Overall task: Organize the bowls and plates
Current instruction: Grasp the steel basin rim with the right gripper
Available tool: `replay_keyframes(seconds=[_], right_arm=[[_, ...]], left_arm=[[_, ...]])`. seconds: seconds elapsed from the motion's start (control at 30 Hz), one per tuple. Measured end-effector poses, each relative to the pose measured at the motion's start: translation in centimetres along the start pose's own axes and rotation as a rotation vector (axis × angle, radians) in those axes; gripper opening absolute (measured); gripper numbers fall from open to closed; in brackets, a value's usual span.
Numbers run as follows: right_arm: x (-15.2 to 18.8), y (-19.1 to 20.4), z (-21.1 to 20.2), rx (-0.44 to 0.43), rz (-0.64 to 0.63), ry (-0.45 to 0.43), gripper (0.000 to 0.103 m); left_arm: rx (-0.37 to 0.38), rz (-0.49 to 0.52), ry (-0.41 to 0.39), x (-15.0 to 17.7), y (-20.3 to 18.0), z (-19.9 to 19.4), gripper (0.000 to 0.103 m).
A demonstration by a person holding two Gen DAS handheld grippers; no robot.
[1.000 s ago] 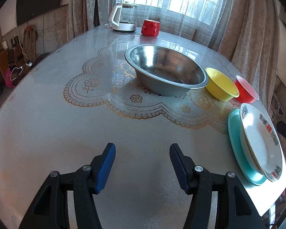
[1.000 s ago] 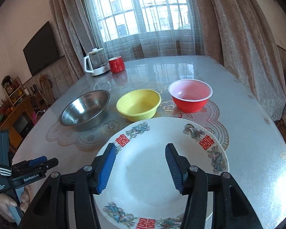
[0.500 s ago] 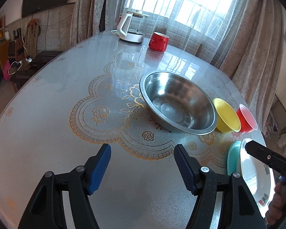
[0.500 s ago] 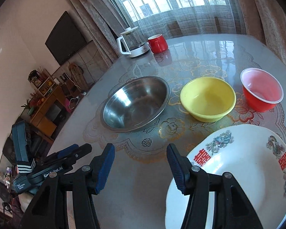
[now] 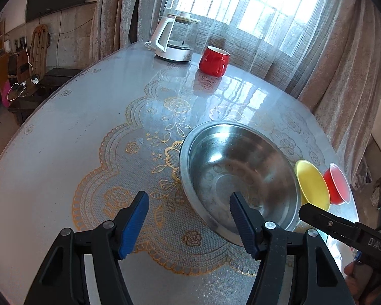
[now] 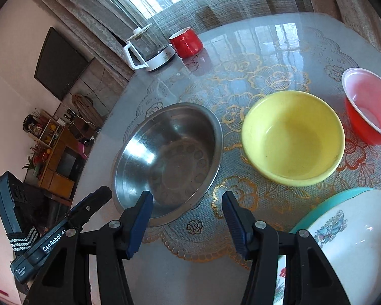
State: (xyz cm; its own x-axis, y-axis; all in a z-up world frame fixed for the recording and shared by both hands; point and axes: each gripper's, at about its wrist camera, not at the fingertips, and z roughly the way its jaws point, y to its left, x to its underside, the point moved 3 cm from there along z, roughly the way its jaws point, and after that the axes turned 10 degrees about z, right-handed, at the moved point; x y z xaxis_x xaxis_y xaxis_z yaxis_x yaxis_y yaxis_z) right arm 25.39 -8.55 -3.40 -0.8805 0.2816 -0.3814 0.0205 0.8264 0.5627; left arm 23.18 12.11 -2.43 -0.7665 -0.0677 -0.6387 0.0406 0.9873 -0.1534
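A large steel bowl [image 5: 238, 172] [image 6: 170, 157] stands on the lace mat, with a yellow bowl [image 6: 293, 137] [image 5: 311, 184] and a red bowl [image 6: 368, 109] [image 5: 336, 186] in a row to its right. A white patterned plate [image 6: 348, 249] lies on a teal plate [image 6: 340, 199] at the right front. My left gripper [image 5: 189, 218] is open and empty, its right finger over the steel bowl's near rim. My right gripper [image 6: 186, 218] is open and empty, just in front of the steel bowl's near rim. Each gripper shows at the edge of the other's view.
A white kettle [image 5: 172, 39] [image 6: 147, 48] and a red mug [image 5: 214, 61] [image 6: 186, 42] stand at the table's far side by the window curtains. The glossy round table [image 5: 50, 152] drops off at the left. Furniture and a TV stand beyond the left edge.
Both grippers have moved in toward the steel bowl. The right gripper swung left off the white plate, which now lies at its right; both stayed open.
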Motion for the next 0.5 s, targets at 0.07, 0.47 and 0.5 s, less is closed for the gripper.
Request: replay_keyframes(seconds=[0.07, 0.47, 0.5], right_arm=[[-0.3, -0.1, 0.7, 0.010, 0.009, 0.013, 0.057], [1.2, 1.6, 2.5, 0.106, -0.177, 0.002, 0.032], [1.4, 1.7, 2.2, 0.101, -0.187, -0.004, 0.032]], left_arm=[[-0.010, -0.004, 0.016, -0.2, 0.1, 0.9, 0.060], [0.004, 0.066, 0.013, 1.4, -1.2, 1.0, 0.028], [0.010, 0.060, 0.011, 1.6, -1.1, 0.7, 0.028]])
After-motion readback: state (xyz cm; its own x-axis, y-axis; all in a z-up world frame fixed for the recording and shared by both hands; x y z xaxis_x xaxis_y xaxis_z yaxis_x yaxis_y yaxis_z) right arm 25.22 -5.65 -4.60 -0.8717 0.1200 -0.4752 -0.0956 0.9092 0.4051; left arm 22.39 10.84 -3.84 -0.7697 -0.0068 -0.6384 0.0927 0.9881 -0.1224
